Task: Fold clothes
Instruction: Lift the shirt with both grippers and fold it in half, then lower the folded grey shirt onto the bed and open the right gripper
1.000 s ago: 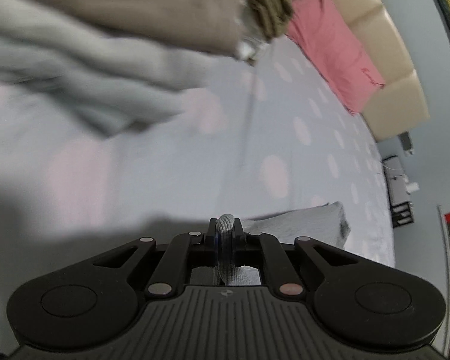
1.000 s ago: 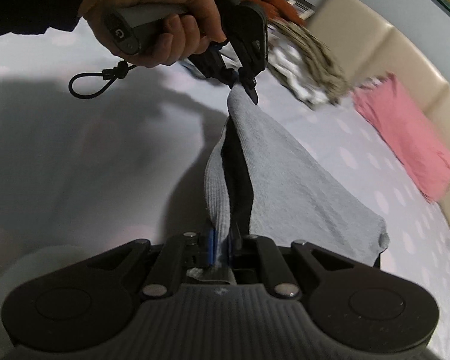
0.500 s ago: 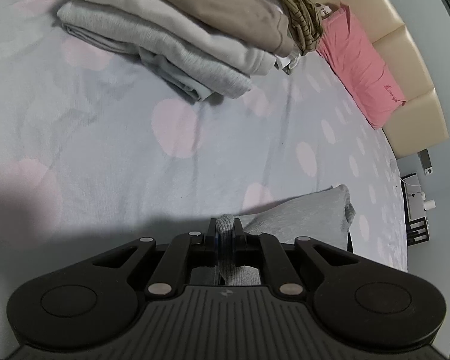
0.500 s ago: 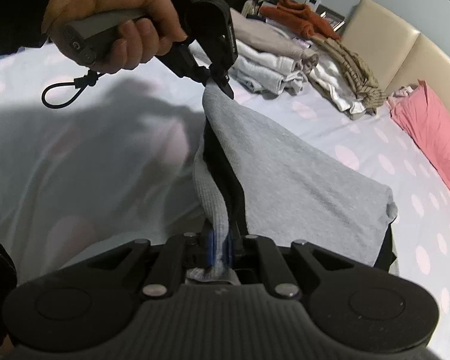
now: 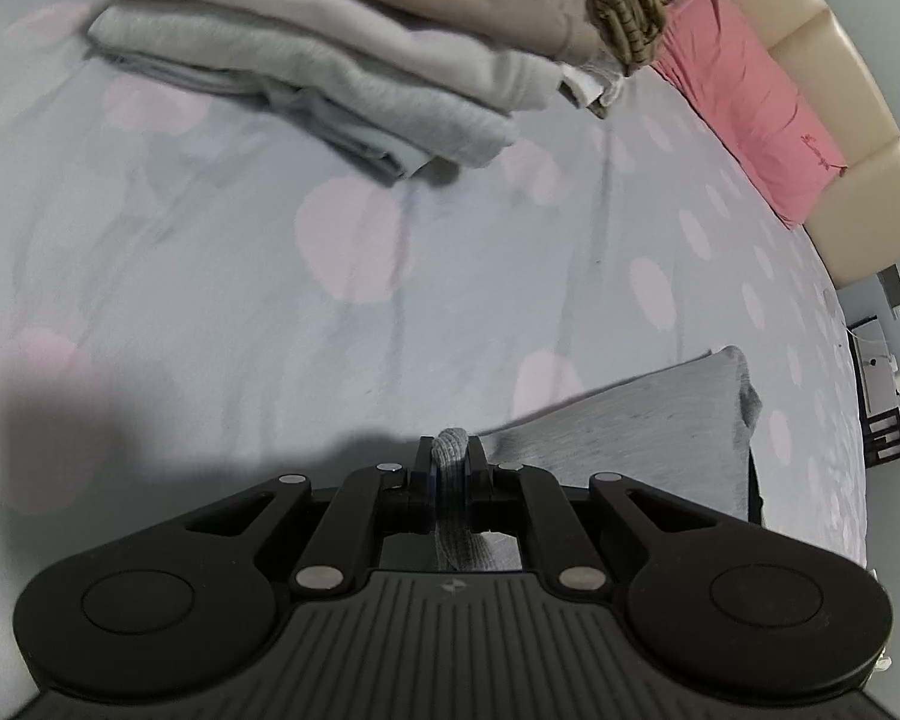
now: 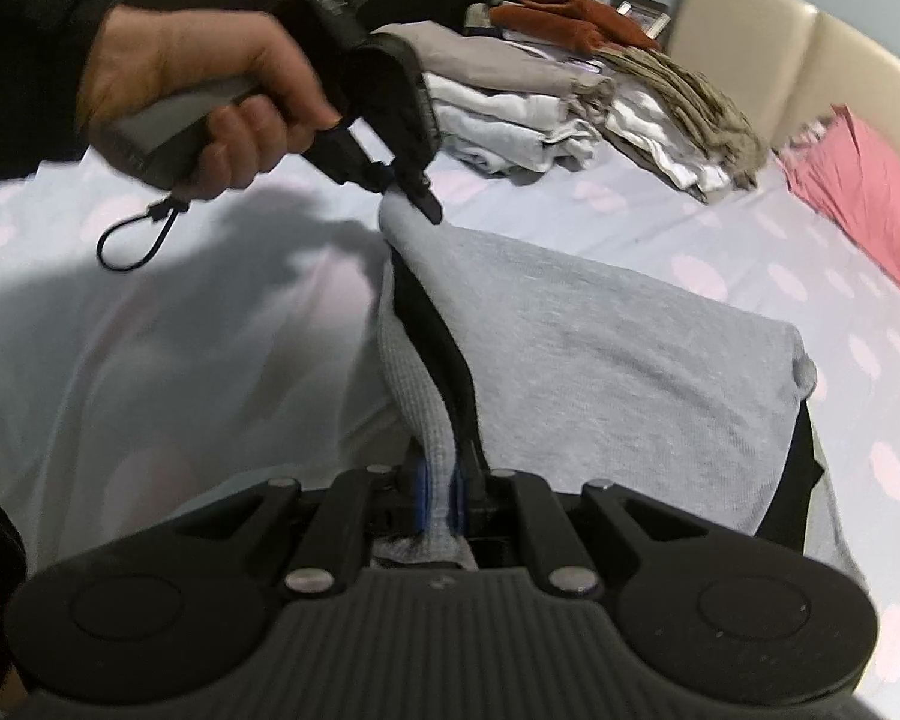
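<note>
A grey garment point(image 6: 600, 348) with a black lining lies partly folded on the bed, its near edge lifted. My left gripper point(image 5: 449, 468) is shut on one corner of that edge; the garment point(image 5: 642, 420) trails off to the right. In the right wrist view the left gripper point(image 6: 417, 198) pinches the far corner, held in a hand. My right gripper point(image 6: 441, 492) is shut on the near ribbed corner of the same edge. The edge runs taut between the two grippers.
A stack of folded grey, white and tan clothes point(image 5: 342, 60) sits on the dotted bedsheet point(image 5: 270, 300), also seen in the right wrist view point(image 6: 510, 108). A striped pile point(image 6: 678, 102) lies beside it. A pink pillow point(image 5: 756, 120) leans on the beige headboard point(image 5: 828, 78).
Both grippers have moved, still holding the garment's edge. The left gripper has come lower and closer to the folded stack. The garment now lies flatter on the bed.
</note>
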Motion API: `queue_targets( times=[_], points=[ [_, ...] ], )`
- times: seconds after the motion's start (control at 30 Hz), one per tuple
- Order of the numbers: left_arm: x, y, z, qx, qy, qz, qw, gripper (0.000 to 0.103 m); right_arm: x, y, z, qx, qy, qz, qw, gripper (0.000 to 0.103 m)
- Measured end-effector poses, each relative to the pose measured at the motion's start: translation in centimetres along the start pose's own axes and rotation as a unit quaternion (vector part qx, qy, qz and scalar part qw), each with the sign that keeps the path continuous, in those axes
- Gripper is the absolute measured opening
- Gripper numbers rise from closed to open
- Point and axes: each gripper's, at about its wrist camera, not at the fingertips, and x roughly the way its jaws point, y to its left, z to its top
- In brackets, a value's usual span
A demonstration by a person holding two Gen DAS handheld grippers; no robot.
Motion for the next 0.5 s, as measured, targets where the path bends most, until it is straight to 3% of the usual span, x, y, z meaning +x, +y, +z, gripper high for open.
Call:
queue_targets(
  times=[0.5],
  points=[
    [2.0, -7.8, 3.2, 0.072, -0.004, -0.001, 0.9974, 0.006, -1.9, -7.8, 1.2, 0.118, -0.015, 0.001, 0.993, 0.010]
  ],
)
